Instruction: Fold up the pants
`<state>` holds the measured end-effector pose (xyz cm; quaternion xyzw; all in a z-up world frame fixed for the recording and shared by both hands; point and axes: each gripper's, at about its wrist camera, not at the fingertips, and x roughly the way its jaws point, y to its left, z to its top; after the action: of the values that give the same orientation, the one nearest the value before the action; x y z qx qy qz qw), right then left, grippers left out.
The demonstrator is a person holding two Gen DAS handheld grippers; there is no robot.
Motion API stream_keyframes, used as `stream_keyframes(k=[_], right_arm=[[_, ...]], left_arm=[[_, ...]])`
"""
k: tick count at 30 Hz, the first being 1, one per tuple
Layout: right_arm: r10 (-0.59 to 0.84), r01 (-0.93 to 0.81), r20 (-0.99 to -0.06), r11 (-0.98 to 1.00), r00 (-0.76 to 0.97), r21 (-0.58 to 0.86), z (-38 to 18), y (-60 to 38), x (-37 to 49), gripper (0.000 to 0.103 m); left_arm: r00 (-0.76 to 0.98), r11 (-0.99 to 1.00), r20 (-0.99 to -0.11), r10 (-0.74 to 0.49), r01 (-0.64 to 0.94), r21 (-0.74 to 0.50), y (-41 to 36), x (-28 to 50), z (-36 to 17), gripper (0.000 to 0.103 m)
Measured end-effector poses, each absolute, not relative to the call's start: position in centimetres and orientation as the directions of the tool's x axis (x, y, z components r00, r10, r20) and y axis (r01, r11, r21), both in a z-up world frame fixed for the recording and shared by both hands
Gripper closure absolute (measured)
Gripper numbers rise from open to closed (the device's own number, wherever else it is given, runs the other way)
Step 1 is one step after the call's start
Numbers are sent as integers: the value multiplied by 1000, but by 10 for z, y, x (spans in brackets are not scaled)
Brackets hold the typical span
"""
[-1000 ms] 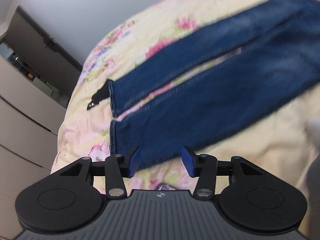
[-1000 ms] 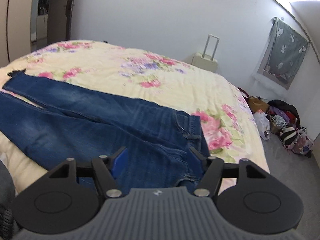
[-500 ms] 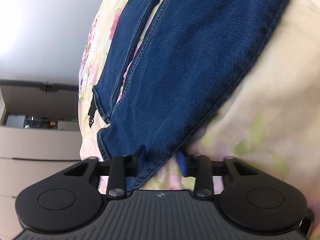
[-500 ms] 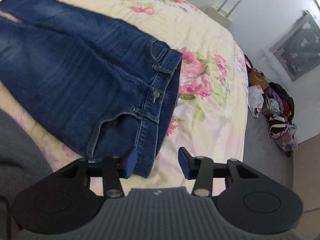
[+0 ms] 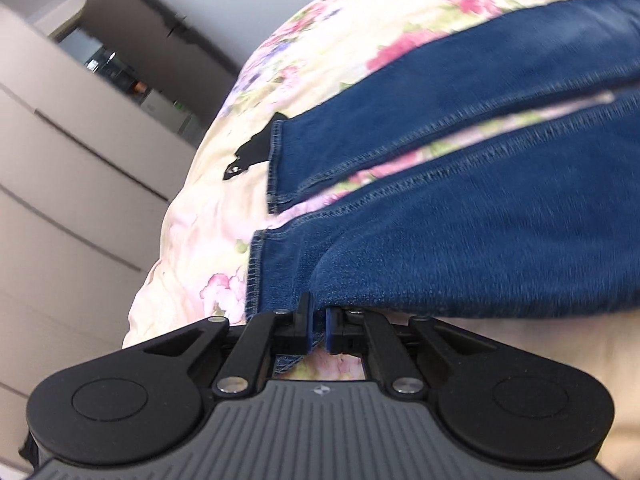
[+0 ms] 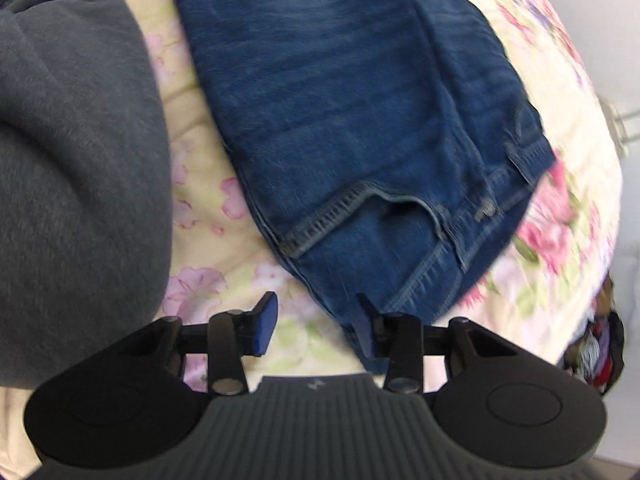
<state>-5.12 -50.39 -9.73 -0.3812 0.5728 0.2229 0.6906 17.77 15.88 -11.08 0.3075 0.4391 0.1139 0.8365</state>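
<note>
Blue jeans (image 5: 480,240) lie flat on a floral bedspread (image 5: 340,60), the two legs a little apart. My left gripper (image 5: 318,328) is shut on the hem corner of the near leg, with denim pinched between its blue pads. In the right wrist view the waist end of the jeans (image 6: 340,100) lies below me with a front pocket and belt loops showing. My right gripper (image 6: 316,328) points steeply down at the near waistband corner. Its jaws are closing. The denim edge sits against the right finger (image 6: 366,332), and mostly bedspread (image 6: 200,280) shows between the pads.
A person's grey sleeve (image 6: 72,160) fills the left of the right wrist view. Pale wardrobe drawers (image 5: 60,200) stand beyond the bed's end. A small black item (image 5: 252,152) lies by the far leg's hem. A heap of clothes (image 6: 600,352) sits on the floor past the bed's edge.
The left gripper came in on the near leg's hem and shut on it. The right gripper sank and tipped down over the waistband corner, and its jaws narrowed.
</note>
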Motion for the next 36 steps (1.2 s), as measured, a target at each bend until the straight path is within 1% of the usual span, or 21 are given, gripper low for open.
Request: stream_keyframes(k=[7, 10, 11, 12, 13, 14, 15, 17, 21, 26, 29, 30, 32, 36], right_arm=[[-79, -820, -975, 529, 207, -217, -129, -503, -44, 68], [-74, -843, -973, 488, 218, -226, -141, -504, -49, 68], [-76, -846, -971, 478, 228, -236, -144, -504, -52, 71], [-81, -846, -966, 469, 245, -254, -146, -504, -54, 80], [-90, -843, -960, 461, 266, -277, -147, -503, -55, 82], [-95, -837, -954, 461, 284, -295, -150, -502, -58, 87], [-98, -827, -948, 468, 304, -313, -147, -502, -61, 96], [-88, -794, -932, 498, 353, -348, -136, -505, -66, 101], [-59, -674, -878, 617, 474, -405, -95, -515, -74, 103], [-67, -407, -724, 790, 686, -458, -23, -535, -72, 103], [-71, -286, -637, 851, 768, -440, 21, -544, -58, 103], [-70, -264, -621, 864, 781, -430, 33, -547, -51, 103], [-79, -239, -596, 868, 799, -436, 51, -550, -33, 103], [-93, -223, -616, 881, 782, -416, 66, -555, 20, 103]], left_arm=[[549, 788, -665, 506, 19, 616, 151, 177, -102, 97], [540, 786, -663, 519, 3, 618, 149, 177, -102, 97], [538, 788, -663, 521, -3, 616, 150, 178, -101, 97], [536, 791, -664, 521, -12, 611, 150, 179, -100, 97], [532, 798, -668, 520, -23, 602, 152, 179, -99, 97], [529, 806, -674, 516, -35, 590, 153, 179, -97, 97], [529, 812, -676, 513, -44, 582, 154, 179, -96, 97], [536, 817, -674, 509, -54, 574, 155, 176, -92, 98], [557, 827, -657, 508, -101, 554, 160, 168, -84, 98], [605, 852, -625, 493, -191, 487, 169, 163, -44, 98], [641, 860, -596, 484, -224, 458, 172, 173, -10, 98], [649, 863, -588, 482, -237, 446, 174, 178, 0, 98], [663, 866, -573, 482, -259, 427, 175, 192, 18, 98], [660, 847, -556, 505, -254, 467, 166, 241, 29, 98]])
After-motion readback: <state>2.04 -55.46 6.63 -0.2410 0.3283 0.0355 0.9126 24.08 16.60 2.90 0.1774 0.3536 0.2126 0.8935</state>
